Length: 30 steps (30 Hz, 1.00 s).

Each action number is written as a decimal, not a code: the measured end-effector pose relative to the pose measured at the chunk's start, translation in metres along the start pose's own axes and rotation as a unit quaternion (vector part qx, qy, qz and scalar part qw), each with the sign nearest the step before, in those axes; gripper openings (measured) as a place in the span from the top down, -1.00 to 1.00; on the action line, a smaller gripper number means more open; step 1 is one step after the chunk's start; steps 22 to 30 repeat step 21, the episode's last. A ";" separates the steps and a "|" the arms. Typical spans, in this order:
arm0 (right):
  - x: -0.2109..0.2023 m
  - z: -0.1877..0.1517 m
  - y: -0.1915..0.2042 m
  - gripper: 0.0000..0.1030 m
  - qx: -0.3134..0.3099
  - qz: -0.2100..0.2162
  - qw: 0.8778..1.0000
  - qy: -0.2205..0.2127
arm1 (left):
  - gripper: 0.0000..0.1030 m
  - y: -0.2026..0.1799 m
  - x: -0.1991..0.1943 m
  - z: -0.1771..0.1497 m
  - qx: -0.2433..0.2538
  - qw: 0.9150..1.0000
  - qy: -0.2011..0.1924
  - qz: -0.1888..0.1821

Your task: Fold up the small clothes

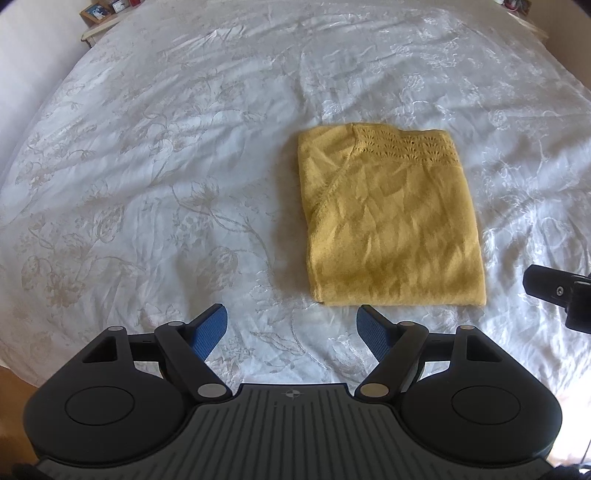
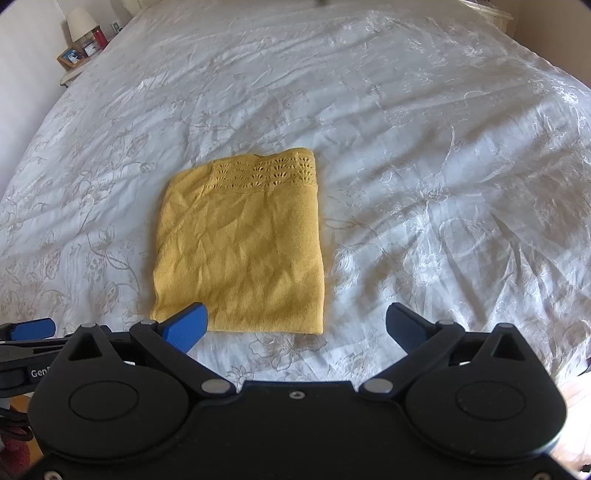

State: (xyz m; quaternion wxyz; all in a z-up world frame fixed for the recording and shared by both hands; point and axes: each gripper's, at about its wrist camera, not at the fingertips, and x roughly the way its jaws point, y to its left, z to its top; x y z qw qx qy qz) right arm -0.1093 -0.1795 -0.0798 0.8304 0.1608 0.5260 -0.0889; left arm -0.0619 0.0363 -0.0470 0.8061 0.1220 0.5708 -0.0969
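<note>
A yellow knitted garment (image 1: 391, 218) lies folded into a neat rectangle on the white bed cover, with a lacy openwork band along its far edge. It also shows in the right wrist view (image 2: 243, 243). My left gripper (image 1: 291, 325) is open and empty, just in front of the garment's near left corner. My right gripper (image 2: 295, 325) is open and empty, hovering at the garment's near edge, its left finger (image 2: 184, 326) over the near left corner. The right gripper's tip shows at the right edge of the left wrist view (image 1: 554, 291).
The bed cover (image 1: 147, 184) is white with a pale floral pattern and many creases. A bedside table with a picture frame (image 2: 72, 55), a lamp (image 2: 79, 22) and small items stands at the far left. Wooden floor shows at the bed's near edge (image 1: 11, 376).
</note>
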 end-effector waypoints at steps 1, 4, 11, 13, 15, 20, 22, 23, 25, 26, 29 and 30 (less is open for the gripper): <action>0.001 0.001 0.000 -0.98 -0.001 0.001 1.000 0.002 | -0.48 -0.001 0.001 0.001 -0.002 1.000 0.001 -0.001; 0.004 0.003 -0.002 -0.98 -0.003 0.005 1.000 0.005 | -0.48 -0.004 0.002 0.002 -0.006 1.000 0.003 -0.002; 0.009 0.009 -0.004 -0.98 -0.007 0.012 1.000 0.011 | -0.48 -0.010 0.005 0.007 -0.008 1.000 0.007 -0.007; 0.011 0.012 -0.005 -0.98 -0.008 0.015 1.000 0.012 | -0.48 -0.012 0.006 0.009 -0.011 1.000 0.008 -0.007; 0.013 0.014 -0.005 -0.98 -0.011 0.018 1.000 0.015 | -0.48 -0.013 0.008 0.012 -0.012 1.000 0.011 -0.005; 0.024 0.019 -0.006 -0.98 -0.015 0.025 0.999 0.028 | -0.48 -0.018 0.012 0.019 -0.013 1.000 0.016 0.000; 0.026 0.021 -0.006 -0.98 -0.017 0.027 0.999 0.032 | -0.48 -0.018 0.014 0.020 -0.013 1.000 0.019 -0.001; 0.026 0.021 -0.006 -0.98 -0.017 0.027 0.999 0.032 | -0.48 -0.018 0.014 0.020 -0.013 1.000 0.019 -0.001; 0.026 0.021 -0.006 -0.98 -0.017 0.027 0.999 0.032 | -0.48 -0.018 0.014 0.020 -0.013 1.000 0.019 -0.001; 0.026 0.021 -0.006 -0.98 -0.017 0.027 0.999 0.032 | -0.48 -0.018 0.014 0.020 -0.013 1.000 0.019 -0.001; 0.026 0.021 -0.006 -0.98 -0.017 0.027 0.999 0.032 | -0.48 -0.018 0.014 0.020 -0.013 1.000 0.019 -0.001; 0.026 0.021 -0.006 -0.98 -0.017 0.027 0.999 0.032 | -0.48 -0.018 0.014 0.020 -0.013 1.000 0.019 -0.001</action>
